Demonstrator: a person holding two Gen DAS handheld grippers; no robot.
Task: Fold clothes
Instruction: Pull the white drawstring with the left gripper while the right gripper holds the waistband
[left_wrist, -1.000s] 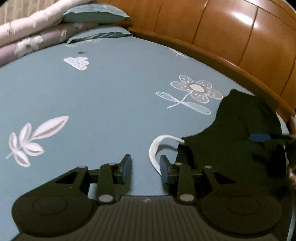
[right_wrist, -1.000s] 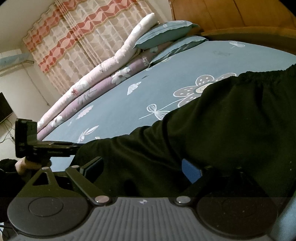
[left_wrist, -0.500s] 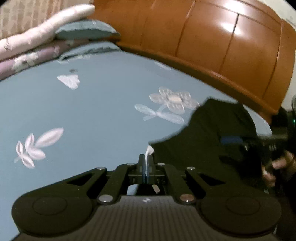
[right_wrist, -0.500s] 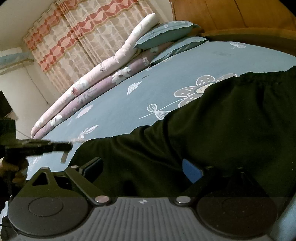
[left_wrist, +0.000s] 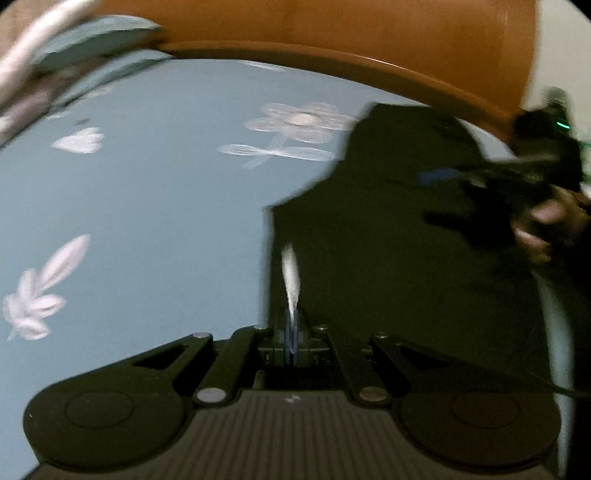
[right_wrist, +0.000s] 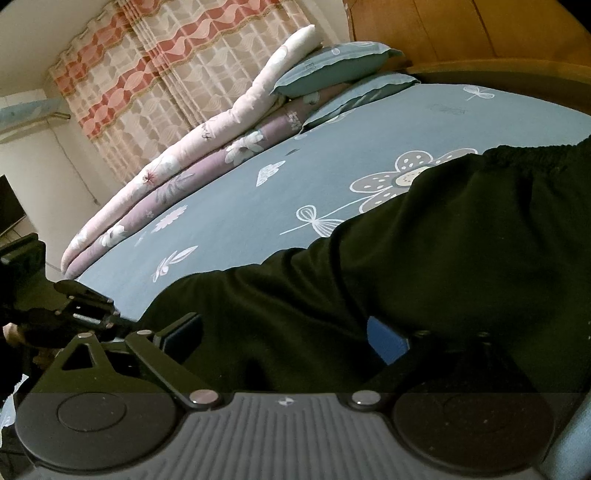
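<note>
The left gripper (left_wrist: 291, 332) is pressed together on the white drawstring (left_wrist: 290, 273) of the black shorts (left_wrist: 388, 240); the cord runs up from between the pads as a thin blurred strip, so the pinch has only the string, with little or no black cloth in it.

The shorts lie on the blue flowered sheet (left_wrist: 147, 203) of the bed, near its right side below the wooden headboard (left_wrist: 332, 33), with one corner over the printed flower (right_wrist: 402, 173). They look light and limp, sagging in soft rolls with a gathered elastic waistband (right_wrist: 535, 155) at the far end. A cord will probably slide through its channel when pulled and bunch the waist instead of lifting it, so the band or a hem corner is the better place to hold.

The right gripper (right_wrist: 288, 336) stands spread wide, with black cloth heaped between its fingers; its blue pads (right_wrist: 384, 339) do not press the cloth.
</note>
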